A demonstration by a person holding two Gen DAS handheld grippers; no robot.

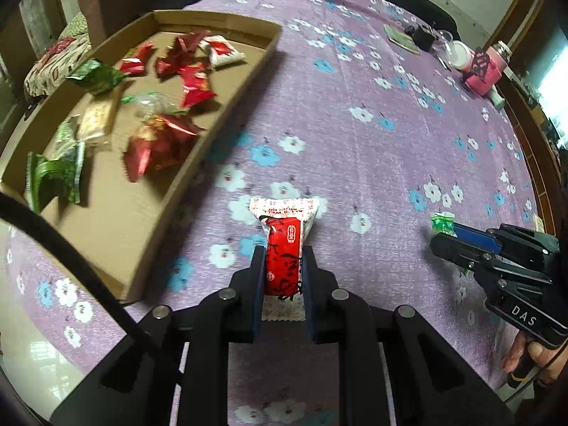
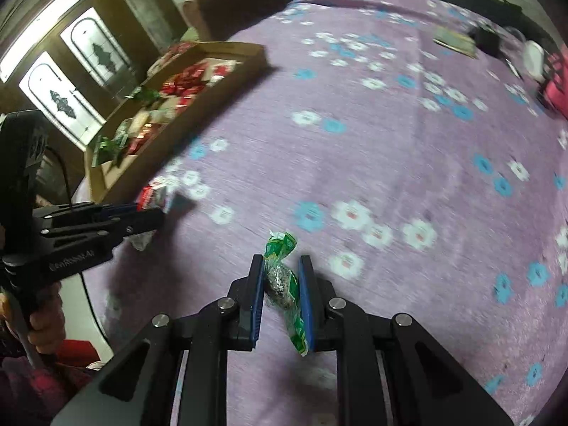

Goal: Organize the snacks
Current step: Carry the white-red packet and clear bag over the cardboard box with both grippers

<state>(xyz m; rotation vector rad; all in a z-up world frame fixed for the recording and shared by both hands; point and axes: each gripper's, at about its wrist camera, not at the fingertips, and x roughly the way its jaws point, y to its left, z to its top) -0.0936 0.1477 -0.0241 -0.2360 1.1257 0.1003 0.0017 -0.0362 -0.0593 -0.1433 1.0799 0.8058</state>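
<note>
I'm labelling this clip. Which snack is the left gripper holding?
Right of the cardboard tray, above the purple floral cloth, the left gripper pinches a red-and-white snack packet. The right gripper's packet is green.

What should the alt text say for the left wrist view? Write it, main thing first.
The left gripper is shut on a red and white snack packet above a purple floral cloth. To its left sits a cardboard tray of red and green snacks; at right, the right gripper holds a green wrapper.
</note>
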